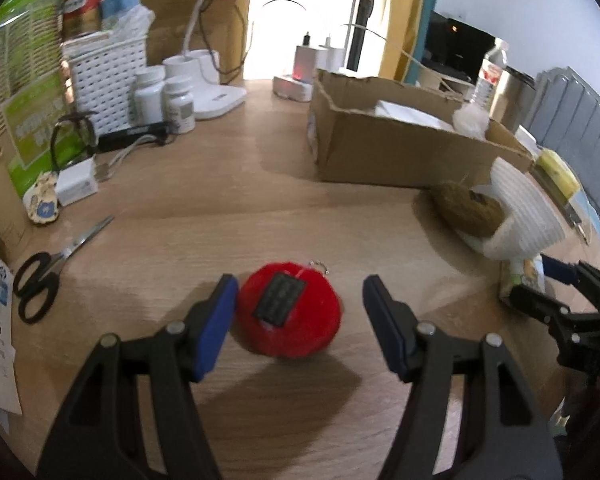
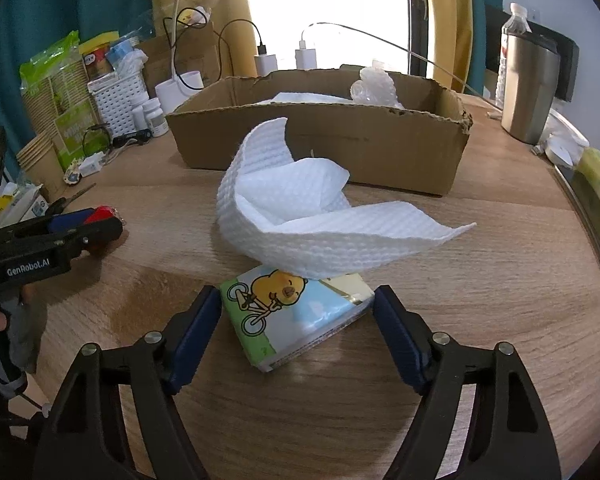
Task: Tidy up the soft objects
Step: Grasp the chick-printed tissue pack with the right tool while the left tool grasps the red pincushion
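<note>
My left gripper is spread wide around the red plush ball on the wooden table. My left finger pad is touching or nearly touching its side, while the right pad stands clear of it. A black label lies on top of the ball and a small metal chain trails off its far side.

My right gripper is also spread apart, straddling the tissue pack printed with a yellow chick on a bicycle. Both pads sit just beside the pack's corners, clamped on nothing. A white textured cloth drapes over the pack's far edge. Beyond it stands the cardboard box, which I judge is where these go.

The risks as I see them:
- The ball is round and off-centre between my left fingers, so closing may roll it away from the touching pad.
- The pack lies skewed to my right fingers, and squeezing on its corners could twist it free.
- Lifting the pack would likely drag the cloth along or dump it on the table.
</note>
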`<move>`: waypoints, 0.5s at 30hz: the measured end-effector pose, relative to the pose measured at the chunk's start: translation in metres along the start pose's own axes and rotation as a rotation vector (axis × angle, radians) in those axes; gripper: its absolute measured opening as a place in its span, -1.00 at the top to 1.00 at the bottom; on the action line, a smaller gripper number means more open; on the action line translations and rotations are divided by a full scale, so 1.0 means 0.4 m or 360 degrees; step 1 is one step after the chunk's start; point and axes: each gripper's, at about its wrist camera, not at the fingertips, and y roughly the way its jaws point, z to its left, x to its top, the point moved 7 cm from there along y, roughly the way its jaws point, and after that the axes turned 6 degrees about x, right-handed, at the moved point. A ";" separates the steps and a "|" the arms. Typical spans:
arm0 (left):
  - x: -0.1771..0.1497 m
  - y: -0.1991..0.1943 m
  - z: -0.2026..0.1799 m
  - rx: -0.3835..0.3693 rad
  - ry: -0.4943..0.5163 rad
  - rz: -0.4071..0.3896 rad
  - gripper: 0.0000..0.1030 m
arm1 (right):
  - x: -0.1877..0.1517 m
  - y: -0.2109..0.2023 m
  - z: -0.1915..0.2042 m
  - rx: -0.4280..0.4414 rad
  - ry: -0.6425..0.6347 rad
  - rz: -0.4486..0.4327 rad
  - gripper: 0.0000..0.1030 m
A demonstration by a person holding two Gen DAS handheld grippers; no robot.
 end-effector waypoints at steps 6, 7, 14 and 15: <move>-0.003 -0.016 -0.035 -0.0042 0.0104 -0.0037 0.01 | 0.000 -0.020 0.000 0.0019 -0.0004 -0.0025 -0.55; -0.006 -0.018 -0.044 -0.0046 0.0128 -0.0037 0.03 | 0.005 -0.028 0.002 0.0025 -0.0006 -0.0043 -0.55; -0.014 -0.043 -0.093 -0.0119 0.0197 -0.0062 0.09 | 0.031 -0.079 0.013 0.0041 -0.0039 -0.0146 -0.55; -0.013 -0.049 -0.099 -0.0132 0.0204 -0.0072 0.09 | 0.033 -0.085 0.012 0.0040 -0.0039 -0.0156 -0.55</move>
